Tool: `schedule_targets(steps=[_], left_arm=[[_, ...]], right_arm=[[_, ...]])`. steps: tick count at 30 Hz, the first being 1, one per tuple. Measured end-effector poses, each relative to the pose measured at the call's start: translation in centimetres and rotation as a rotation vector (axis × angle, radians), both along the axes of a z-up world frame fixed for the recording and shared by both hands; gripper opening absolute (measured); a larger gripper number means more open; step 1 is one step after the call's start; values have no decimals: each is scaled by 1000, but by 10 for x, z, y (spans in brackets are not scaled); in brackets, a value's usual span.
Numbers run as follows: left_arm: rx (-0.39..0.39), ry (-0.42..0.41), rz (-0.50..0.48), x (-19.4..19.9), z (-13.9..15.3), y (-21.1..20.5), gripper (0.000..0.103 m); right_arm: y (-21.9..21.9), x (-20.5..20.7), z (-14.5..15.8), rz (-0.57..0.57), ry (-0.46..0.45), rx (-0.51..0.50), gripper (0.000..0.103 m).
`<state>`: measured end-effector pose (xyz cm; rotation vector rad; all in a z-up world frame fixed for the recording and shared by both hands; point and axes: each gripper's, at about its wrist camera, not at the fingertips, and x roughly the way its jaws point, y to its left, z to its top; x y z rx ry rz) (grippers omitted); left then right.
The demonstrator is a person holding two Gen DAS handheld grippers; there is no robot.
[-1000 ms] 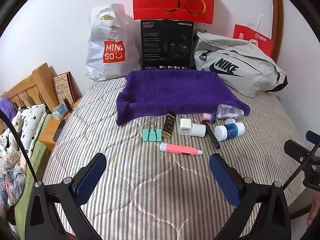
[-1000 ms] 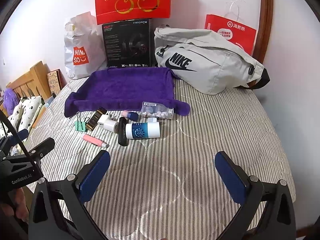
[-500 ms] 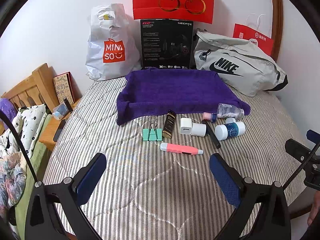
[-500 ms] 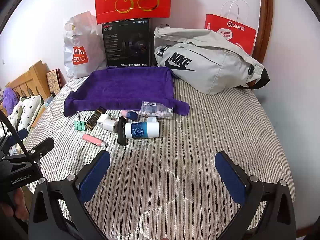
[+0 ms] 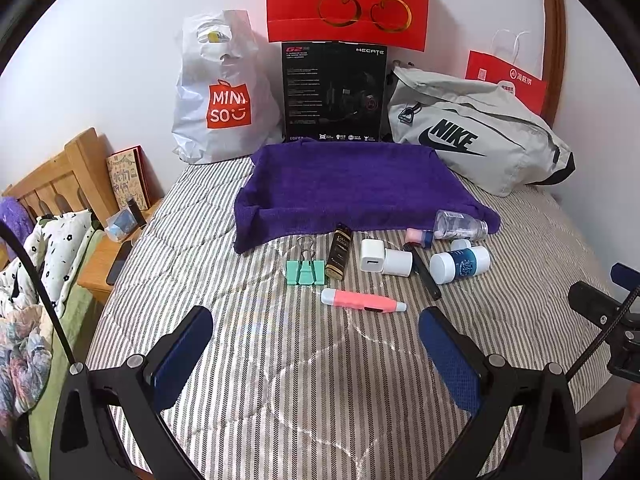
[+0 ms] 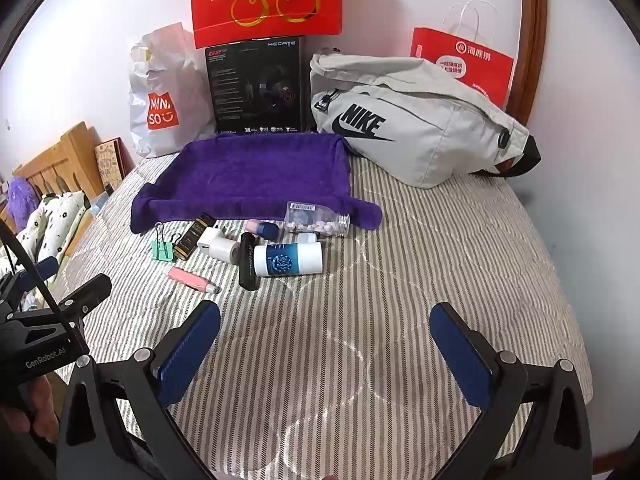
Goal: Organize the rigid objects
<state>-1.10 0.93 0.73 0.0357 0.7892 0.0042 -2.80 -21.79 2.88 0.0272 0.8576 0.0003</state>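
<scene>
Partly hidden: a small white cap (image 5: 460, 244) behind the white-and-blue jar (image 5: 460, 265), only its top showing; a pink-and-blue item (image 5: 418, 236) tucked against the edge of the purple towel (image 5: 352, 184), kind hard to tell. Cut off at the top: a red cherry gift bag (image 5: 346, 0) on the wall. Barely legible: print on the black Hecate box (image 5: 334, 92) standing behind the towel.

Left gripper (image 5: 316, 354) spread wide, blue pads well apart, holding and touching nothing, hovering above the striped quilt (image 5: 280, 360) just short of the pink pen (image 5: 362, 301). Right gripper (image 6: 326, 346) likewise wide open and empty, over bare quilt to the right of the clutter, near the jar (image 6: 288, 261).

Lying in a loose row on the quilt, just in front of the towel: one mint binder clip (image 5: 305, 270), one black-and-gold tube (image 5: 339, 256), one white charger plug (image 5: 385, 259), one black pen-like stick (image 5: 426, 272), one jar on its side, one clear pill bottle (image 5: 460, 224) resting on the towel's front edge, one pink pen nearest the left gripper.

Behind: one white Miniso bag (image 5: 220, 92), one grey Nike bag (image 5: 476, 136), one red paper bag (image 5: 506, 80).
</scene>
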Motion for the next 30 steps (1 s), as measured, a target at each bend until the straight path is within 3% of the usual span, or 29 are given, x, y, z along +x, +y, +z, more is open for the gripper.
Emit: schedule_targets(steps=[10,16,25,30], left_arm=[[11,20,17,20,-14,12,103],[-60,81,31,54,-45,28,103],[32,164,67,112,-91,35,101],[27,203,35,128,-105,33,98]], right_arm=[[-7,10,-5,-23,4,2,103],[-16,27,-23,-14,36,0,103],[-24,56,-55,-30,103,-26,103],[-22,75,-66,-26,128,-51,103]])
